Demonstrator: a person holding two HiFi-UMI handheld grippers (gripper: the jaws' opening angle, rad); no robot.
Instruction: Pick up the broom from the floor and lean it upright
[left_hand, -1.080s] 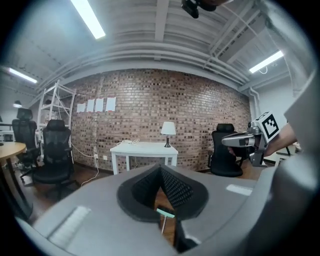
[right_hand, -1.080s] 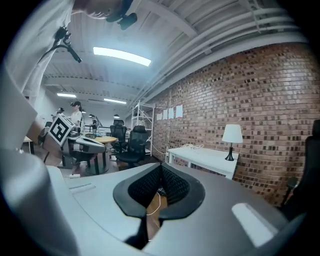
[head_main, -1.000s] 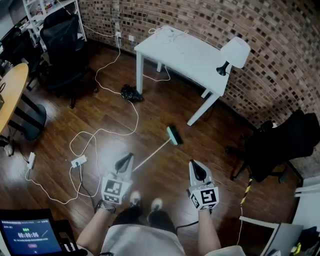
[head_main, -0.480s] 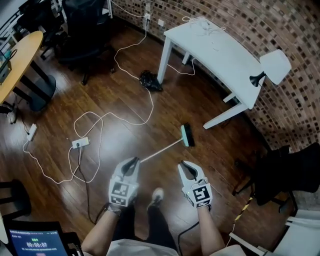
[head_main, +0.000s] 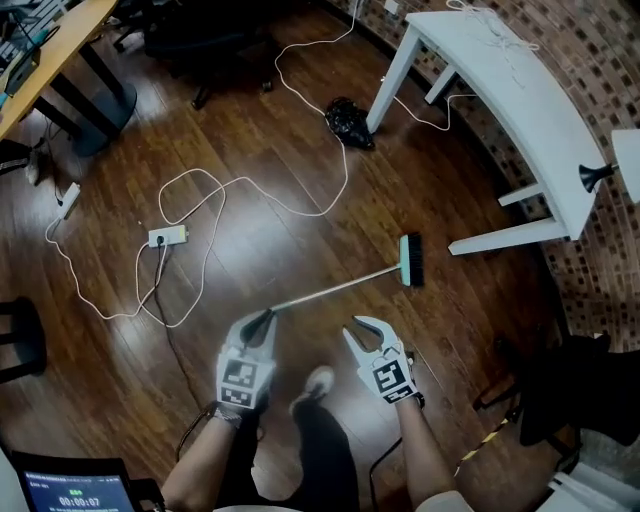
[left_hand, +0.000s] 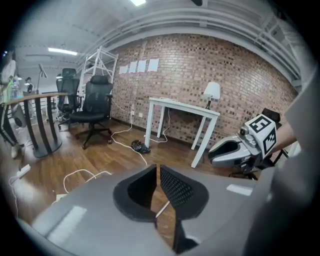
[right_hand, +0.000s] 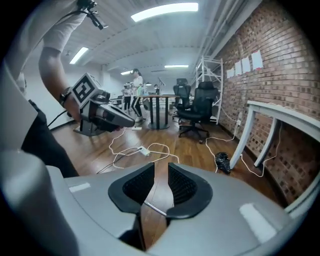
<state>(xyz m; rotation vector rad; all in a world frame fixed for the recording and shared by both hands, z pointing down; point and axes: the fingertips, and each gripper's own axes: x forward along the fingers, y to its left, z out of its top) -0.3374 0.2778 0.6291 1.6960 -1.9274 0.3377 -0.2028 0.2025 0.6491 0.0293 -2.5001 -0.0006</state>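
The broom (head_main: 345, 287) is lying flat on the wooden floor (head_main: 240, 215). Its brush head (head_main: 410, 260) is resting near a leg of the white table (head_main: 520, 90), and its handle is running back toward the person. The left claw (head_main: 262, 322) is hovering right at the handle's tip, clenched to a thin slit on nothing. The right claw (head_main: 358, 330) is hanging just beside the handle, released. Its jaws have just been opening, and the handle is showing on the floor beyond their gap, ungripped.
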